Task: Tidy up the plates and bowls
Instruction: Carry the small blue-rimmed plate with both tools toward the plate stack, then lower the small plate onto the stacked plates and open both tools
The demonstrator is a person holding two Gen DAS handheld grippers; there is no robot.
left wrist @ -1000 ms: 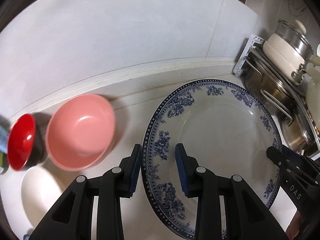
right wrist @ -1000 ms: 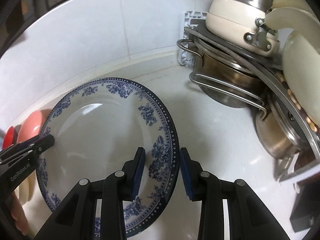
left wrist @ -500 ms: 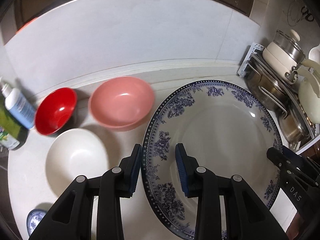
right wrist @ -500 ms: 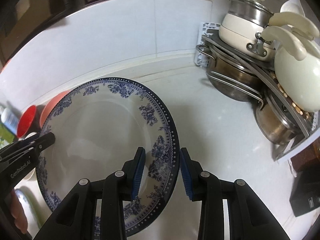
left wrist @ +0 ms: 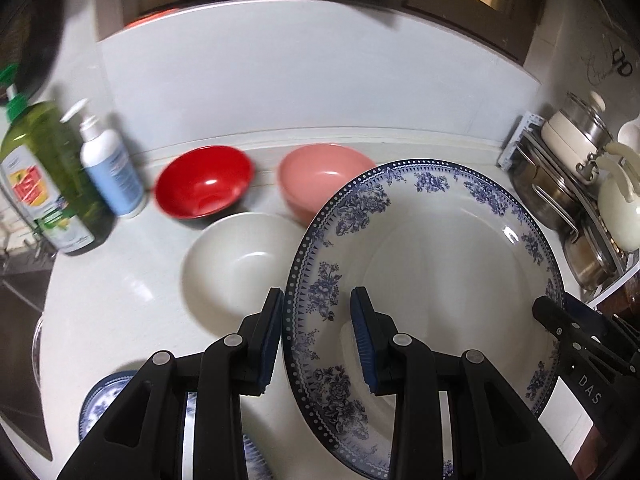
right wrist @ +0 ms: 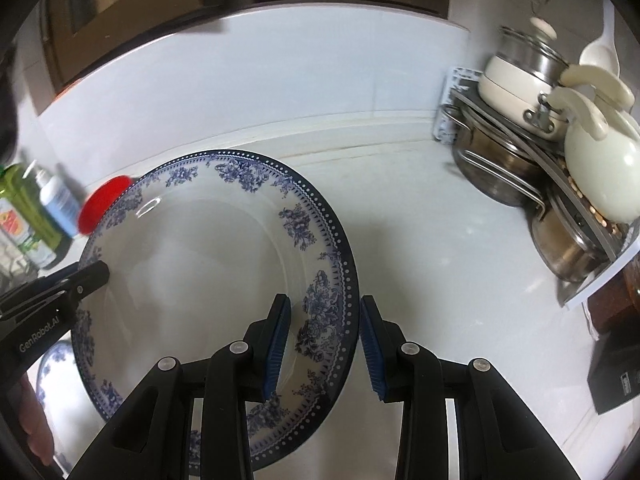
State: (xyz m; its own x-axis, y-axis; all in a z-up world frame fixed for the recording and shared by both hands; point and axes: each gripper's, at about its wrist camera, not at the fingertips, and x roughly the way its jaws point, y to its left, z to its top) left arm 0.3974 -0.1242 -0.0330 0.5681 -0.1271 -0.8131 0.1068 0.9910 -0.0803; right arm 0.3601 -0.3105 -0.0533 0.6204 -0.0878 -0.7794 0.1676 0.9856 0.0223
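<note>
A large blue-and-white floral plate [left wrist: 432, 264] is held above the white counter by both grippers. My left gripper [left wrist: 318, 344] is shut on its left rim. My right gripper [right wrist: 324, 348] is shut on its right rim; the plate also shows in the right wrist view [right wrist: 208, 264]. A red bowl [left wrist: 204, 186], a pink bowl [left wrist: 320, 176] and a white bowl [left wrist: 236, 264] stand on the counter to the left. Smaller blue-patterned plates [left wrist: 100, 400] lie below the left gripper, mostly hidden.
A green bottle [left wrist: 44, 176] and a white pump bottle [left wrist: 110, 168] stand at the far left. A rack with steel pots [right wrist: 500, 168], a cream pot [right wrist: 520, 80] and a cream kettle [right wrist: 600, 168] fills the right corner. A tiled wall runs behind.
Both grippers have lifted the plate and pulled back from the wall. The bowls, bottles and kettle have come into view and look smaller and farther.
</note>
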